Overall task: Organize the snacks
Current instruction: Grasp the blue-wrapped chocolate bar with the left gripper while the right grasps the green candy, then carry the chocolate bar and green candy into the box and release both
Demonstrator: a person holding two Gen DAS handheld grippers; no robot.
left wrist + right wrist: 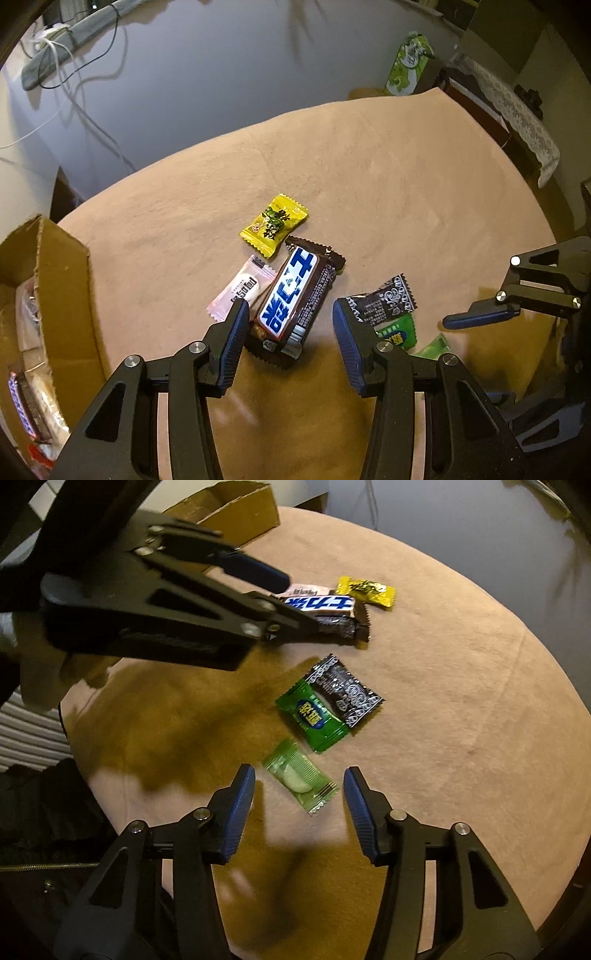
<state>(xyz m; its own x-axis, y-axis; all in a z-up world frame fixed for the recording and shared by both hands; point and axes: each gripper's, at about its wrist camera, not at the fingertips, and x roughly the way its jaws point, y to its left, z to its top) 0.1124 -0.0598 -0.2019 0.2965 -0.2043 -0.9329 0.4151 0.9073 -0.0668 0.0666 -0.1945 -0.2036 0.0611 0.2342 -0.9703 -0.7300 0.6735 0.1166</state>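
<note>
Cardboard box (62, 295): snack bar (22, 406), other wrapped snacks.

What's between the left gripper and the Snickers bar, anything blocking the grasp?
Nothing visible blocks it. The left gripper is open with the Snickers bar lying between its fingers. The pink-white candy lies against the bar by the left finger, so it might get nudged. The path toward the cardboard box looks clear across the tan cloth.
</note>
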